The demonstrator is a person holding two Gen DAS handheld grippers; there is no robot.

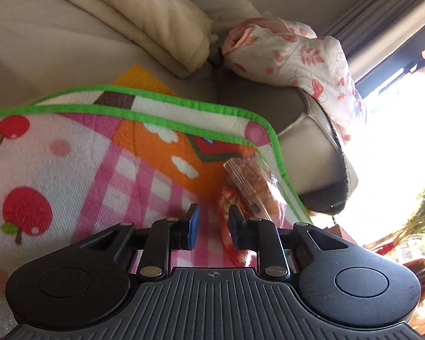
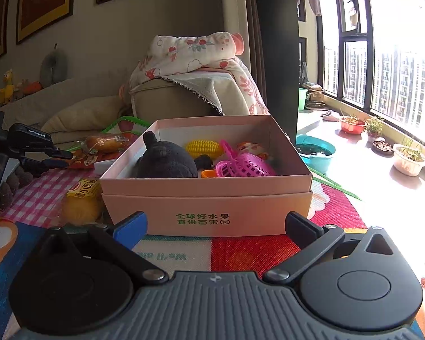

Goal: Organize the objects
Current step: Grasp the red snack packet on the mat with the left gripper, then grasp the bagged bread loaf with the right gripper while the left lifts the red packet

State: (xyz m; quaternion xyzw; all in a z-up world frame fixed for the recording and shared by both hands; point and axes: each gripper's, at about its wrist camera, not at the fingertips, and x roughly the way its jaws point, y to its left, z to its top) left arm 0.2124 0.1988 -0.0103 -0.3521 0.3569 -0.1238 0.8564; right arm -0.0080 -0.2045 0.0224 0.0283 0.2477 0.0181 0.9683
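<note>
In the right wrist view a pink cardboard box (image 2: 206,206) stands on the play mat and holds a dark plush toy (image 2: 167,158), a yellow toy corn (image 2: 204,148) and a pink plastic basket (image 2: 243,164). My right gripper (image 2: 215,226) is open and empty just in front of the box. My left gripper (image 1: 212,226) hovers low over the mat with its jaws narrowly apart over a red snack packet (image 1: 226,198); nothing is clamped. A clear-wrapped bread roll (image 1: 257,189) lies just beyond it. The left gripper also shows at the left of the right wrist view (image 2: 59,158).
A yellow snack packet (image 2: 82,198) lies left of the box, a wrapped bread roll (image 2: 104,143) behind it. A sofa (image 1: 56,42) with a cream blanket (image 1: 133,17) and a floral quilt (image 1: 291,53) stands behind the mat. Plant pots (image 2: 408,158) and a blue basin (image 2: 316,150) line the window side.
</note>
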